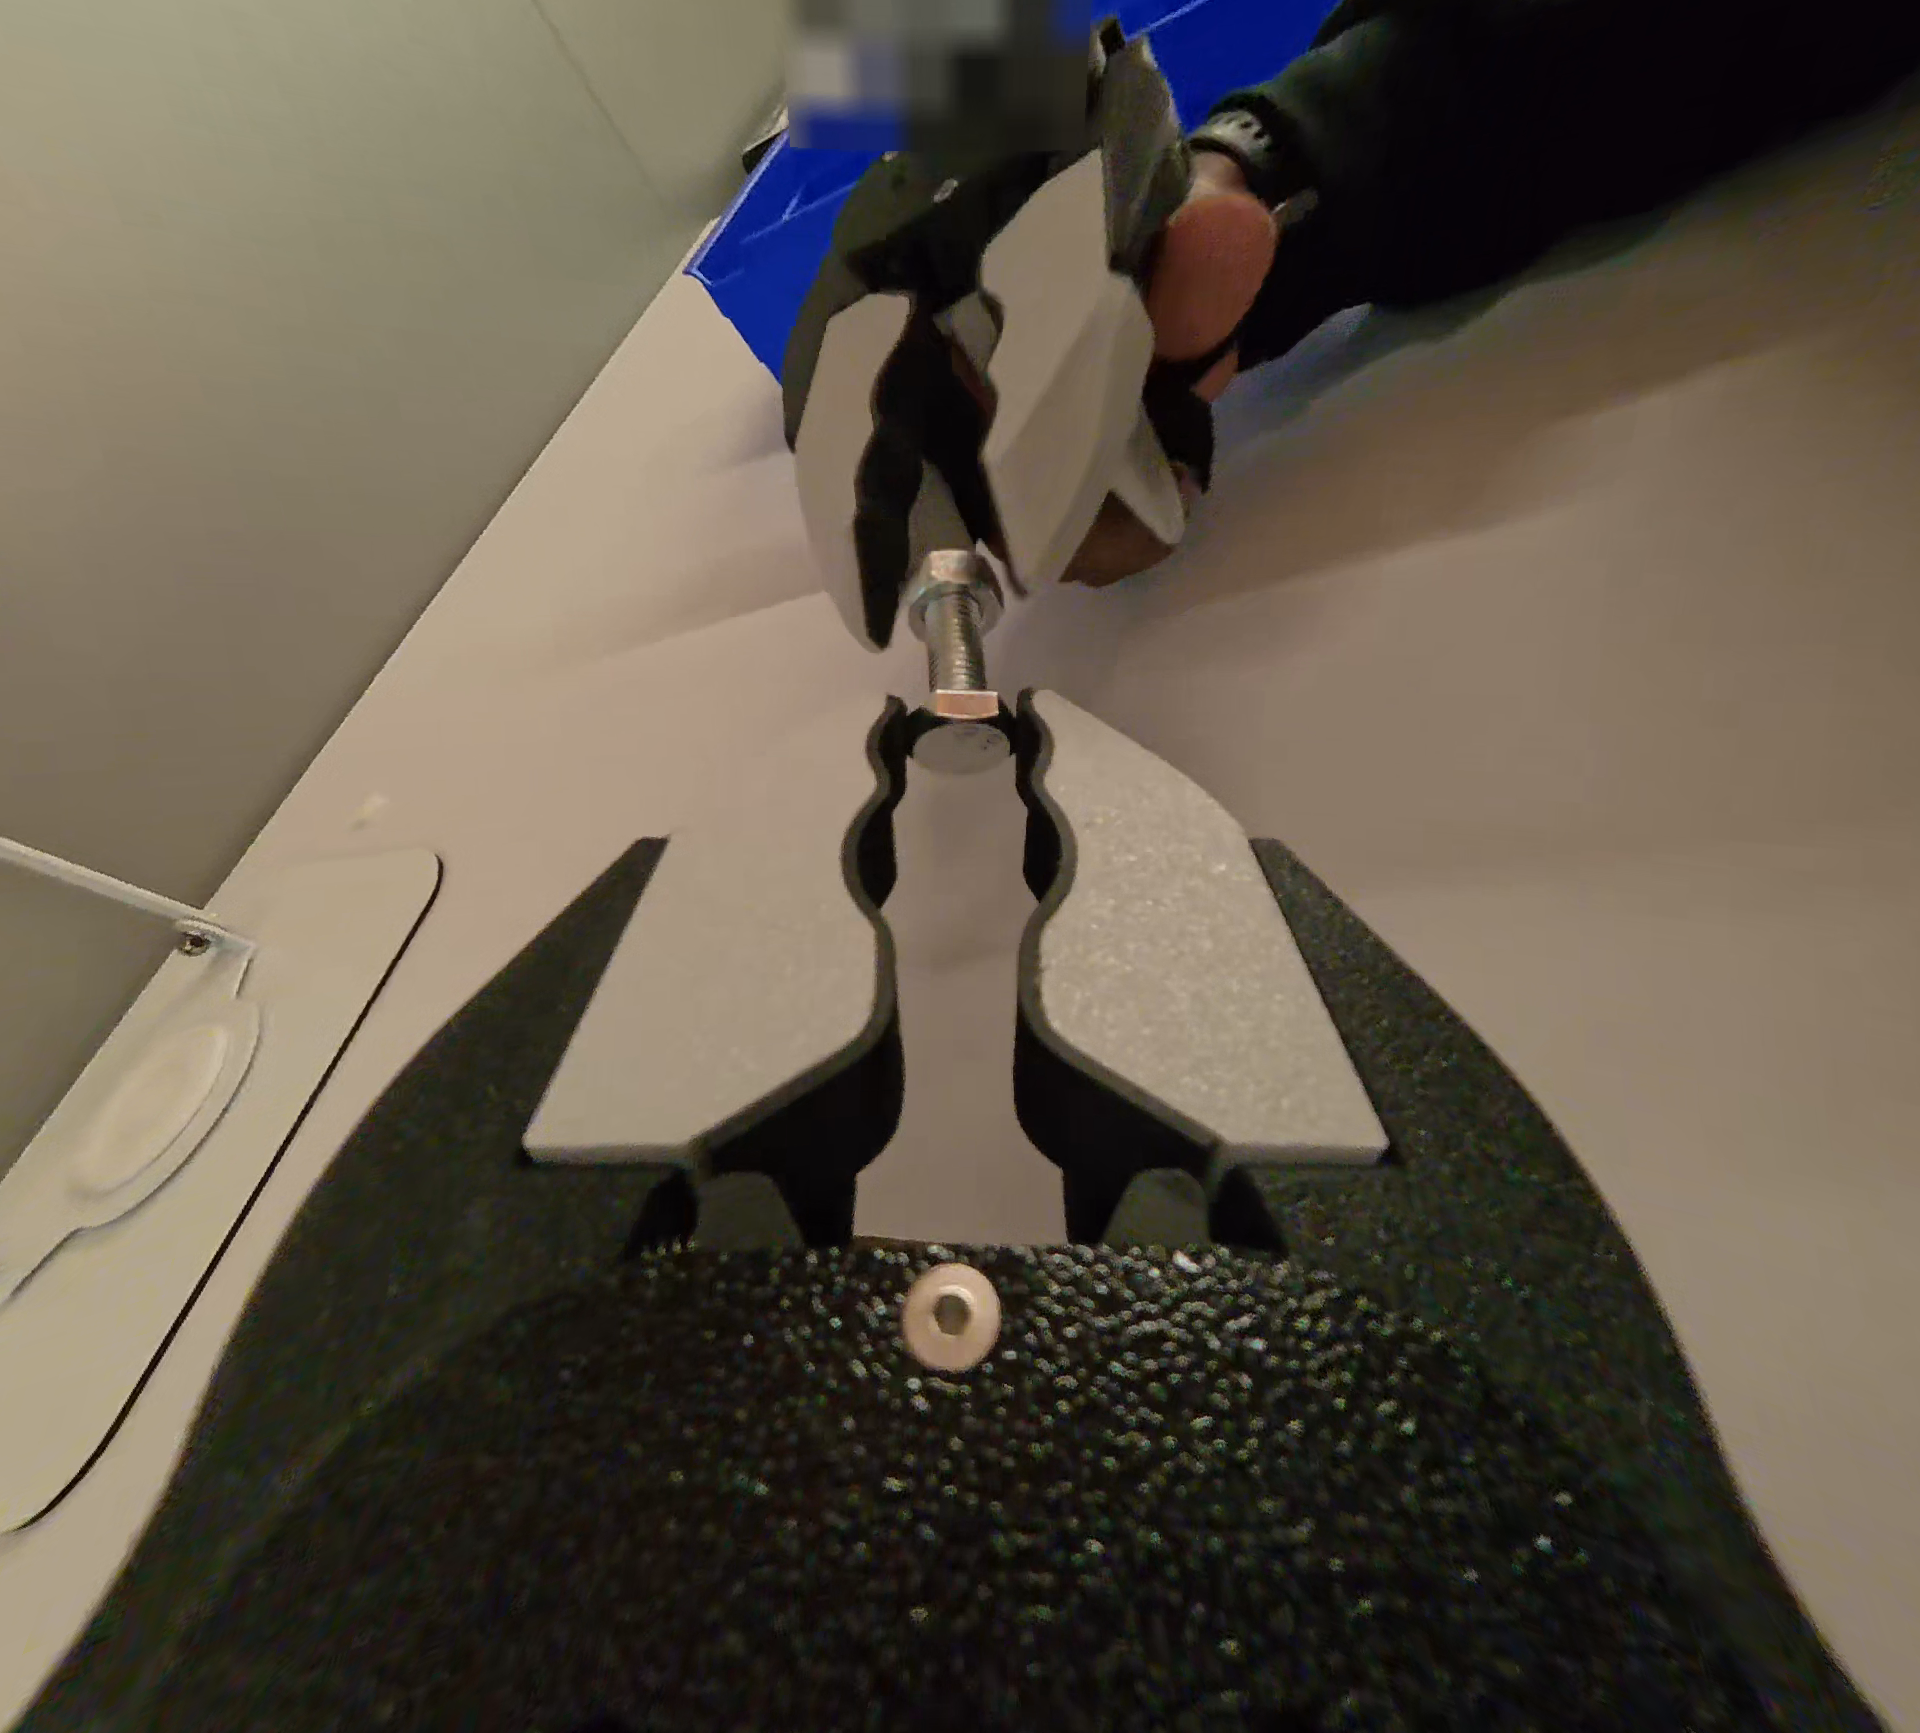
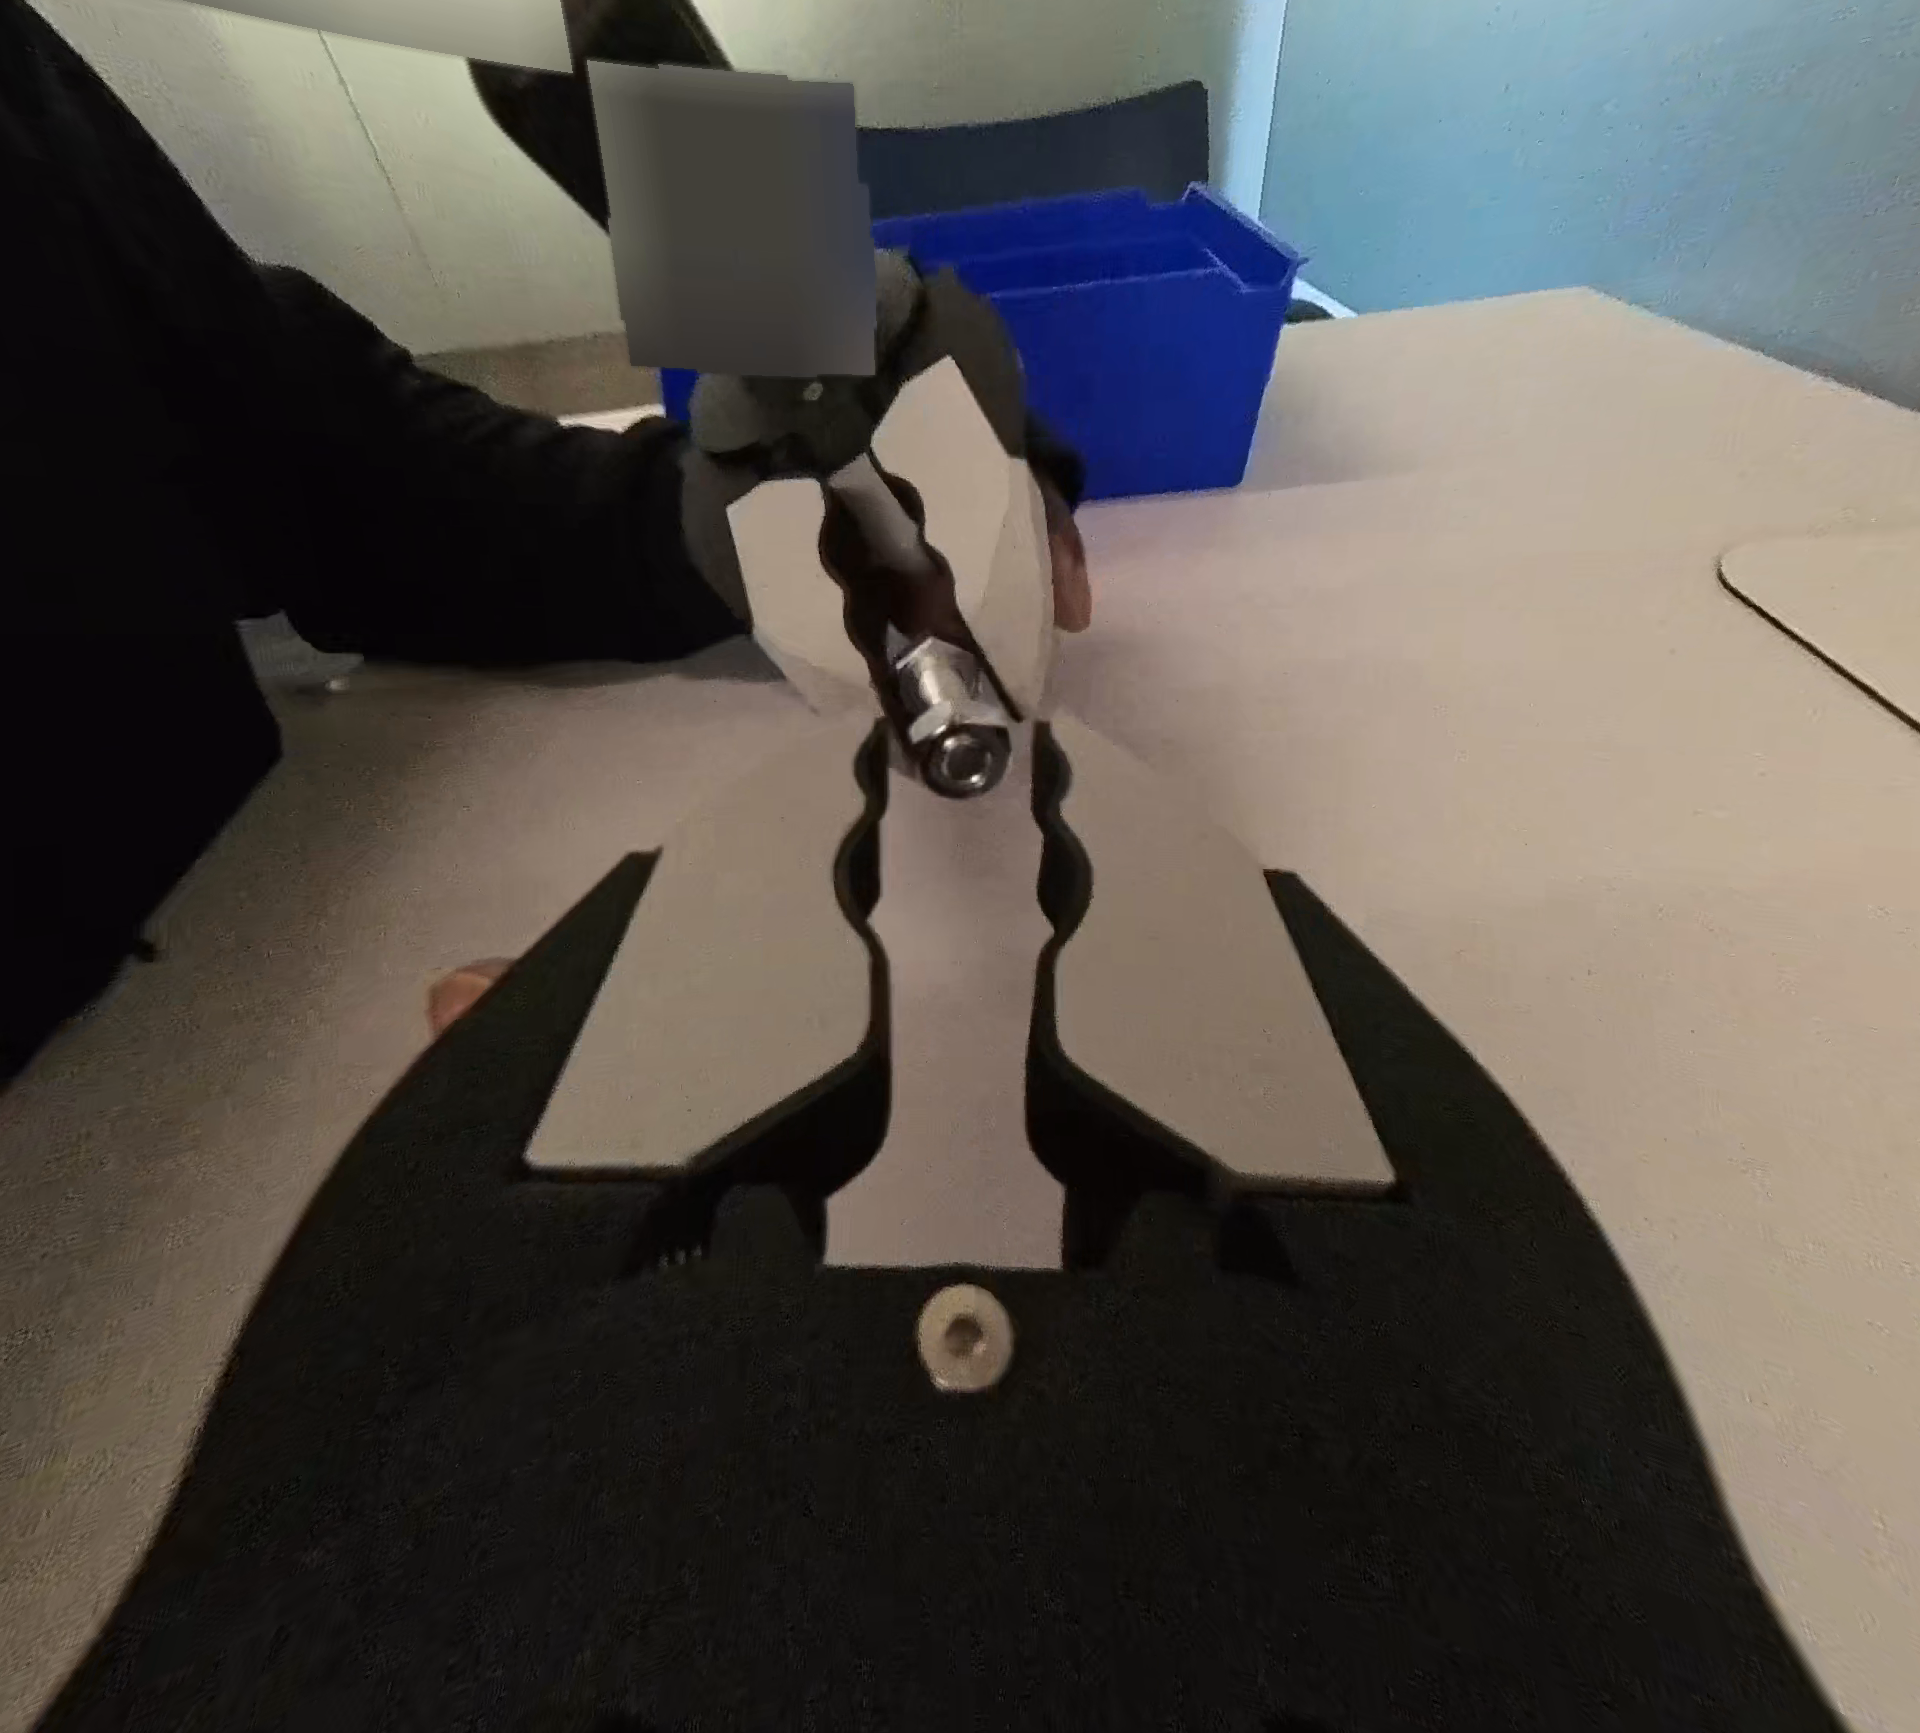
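The left gripper [image 1: 958,727] clamps the hexagonal head of a silver bolt [image 1: 951,657], whose threaded shank points away over the pale table [image 1: 1455,748]. Further along, a nut [image 1: 951,584] sits on that shank between the fingers of the right gripper [image 2: 961,764], which stand narrowly apart around it; whether they press on it I cannot tell. Judging from this, keeping both grippers in one line should stop the thread binding, with the blue bins [image 2: 1143,353] well behind
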### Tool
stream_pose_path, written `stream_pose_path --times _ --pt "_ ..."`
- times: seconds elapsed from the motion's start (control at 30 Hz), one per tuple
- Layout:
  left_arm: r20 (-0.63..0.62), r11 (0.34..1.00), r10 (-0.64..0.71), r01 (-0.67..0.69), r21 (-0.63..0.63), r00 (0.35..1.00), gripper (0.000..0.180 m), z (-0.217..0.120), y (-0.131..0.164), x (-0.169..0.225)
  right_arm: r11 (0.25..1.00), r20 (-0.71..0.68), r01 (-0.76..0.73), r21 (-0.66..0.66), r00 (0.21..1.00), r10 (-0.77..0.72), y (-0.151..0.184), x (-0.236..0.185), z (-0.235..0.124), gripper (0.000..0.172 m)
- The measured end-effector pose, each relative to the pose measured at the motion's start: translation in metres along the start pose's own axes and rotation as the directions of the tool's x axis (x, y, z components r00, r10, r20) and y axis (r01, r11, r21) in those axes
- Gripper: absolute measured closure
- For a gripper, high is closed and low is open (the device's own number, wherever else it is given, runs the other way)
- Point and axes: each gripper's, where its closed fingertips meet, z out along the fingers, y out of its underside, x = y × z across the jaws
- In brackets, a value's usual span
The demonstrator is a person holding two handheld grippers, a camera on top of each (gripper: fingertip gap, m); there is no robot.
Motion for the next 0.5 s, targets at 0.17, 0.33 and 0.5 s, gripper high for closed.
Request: stream_pose_path --times 0.17,0.33,0.5 --pt "-0.163 0.985 -0.169 0.170 -0.009 0.972 0.161 0.002 0.001 0.016 0.789 -0.080 0.606 -0.099 0.786 -0.613 0.013 -0.009 -0.001 0.153" --pt "-0.160 0.976 -0.215 0.218 0.002 0.963 0.161 0.002 0.003 0.013 0.660 -0.141 0.730 -0.178 0.645 -0.751 0.022 0.000 0.001 0.126" --pt "-0.070 0.995 -0.100 0.101 0.007 0.993 0.161 0.001 0.005 0.005 0.981 -0.025 0.193 -0.015 0.981 -0.193 0.009 -0.005 0.004 0.125"
